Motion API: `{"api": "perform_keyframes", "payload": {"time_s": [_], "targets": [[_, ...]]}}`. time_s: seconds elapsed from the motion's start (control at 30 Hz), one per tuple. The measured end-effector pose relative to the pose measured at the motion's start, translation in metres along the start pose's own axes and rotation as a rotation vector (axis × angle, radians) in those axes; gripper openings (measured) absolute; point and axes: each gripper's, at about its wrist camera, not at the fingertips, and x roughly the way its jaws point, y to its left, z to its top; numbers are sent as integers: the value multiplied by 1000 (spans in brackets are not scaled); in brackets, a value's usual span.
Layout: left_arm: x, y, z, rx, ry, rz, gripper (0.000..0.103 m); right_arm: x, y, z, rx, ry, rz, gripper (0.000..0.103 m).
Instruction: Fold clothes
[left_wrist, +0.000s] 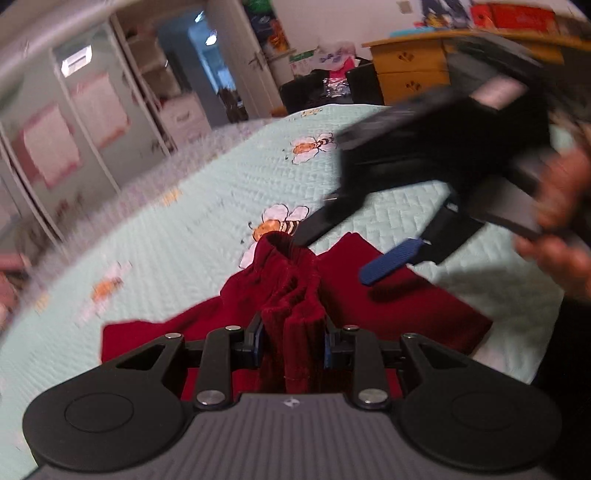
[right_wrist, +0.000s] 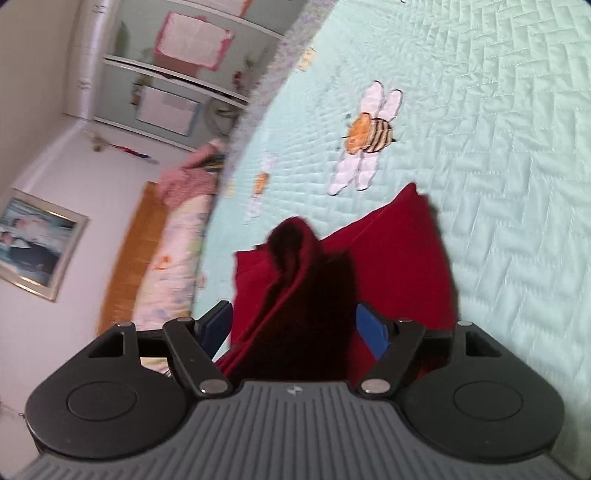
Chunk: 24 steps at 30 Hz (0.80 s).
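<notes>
A dark red garment (left_wrist: 406, 306) lies partly flat on a pale green quilted bedspread (left_wrist: 184, 221) printed with bees. My left gripper (left_wrist: 293, 345) is shut on a bunched, ribbed fold of it that stands up between the blue pads. In the left wrist view my right gripper (left_wrist: 334, 258) comes in from the upper right with its fingers spread. One black finger is at the raised tip of the fold and the blue pad (left_wrist: 391, 260) hovers over the flat cloth. In its own view my right gripper (right_wrist: 295, 326) is open, and a peak of the red garment (right_wrist: 399, 251) rises between the wide-set pads.
A person's hand (left_wrist: 561, 206) holds the right gripper at the right edge. Beyond the bedspread (right_wrist: 498, 147) stand white wardrobe doors (left_wrist: 92, 122), a doorway, dark chairs and a wooden dresser (left_wrist: 410, 70). A pillow (right_wrist: 173, 258) and wooden headboard lie at the bed's left end.
</notes>
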Motion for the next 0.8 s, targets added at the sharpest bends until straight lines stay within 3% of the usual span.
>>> {"api": "perform_keyframes", "payload": {"time_s": [0.17, 0.2, 0.23, 0.27, 0.3, 0.43, 0.53, 0.63, 0.7, 0.8], "targets": [[-1, -13, -4, 105, -3, 39, 29, 29, -6, 9, 52, 77, 62, 75], [-1, -14, -4, 113, -5, 43, 29, 34, -6, 10, 40, 90, 72, 71], [-4, -14, -2, 116, -10, 50, 29, 38, -5, 11, 22, 102, 79, 62], [-6, -13, -1, 119, -14, 56, 29, 42, -4, 11, 0, 110, 72, 36], [-8, -13, 0, 122, -19, 63, 29, 45, -2, 11, -24, 118, 62, 26], [-28, -12, 16, 146, -65, 69, 29, 28, 5, 9, -32, 98, 161, 24], [-35, -23, 28, 210, -91, 14, 30, 4, 1, 14, -39, 65, 194, 24], [-14, -43, 26, 250, -63, -115, 36, -14, -21, 19, -59, 34, 93, 27], [5, -47, 23, 205, -11, -185, 36, -16, -40, 19, -60, 21, -7, 29], [20, -41, 23, 96, 17, -255, 38, -17, -57, 17, -40, 17, 20, 28]]}}
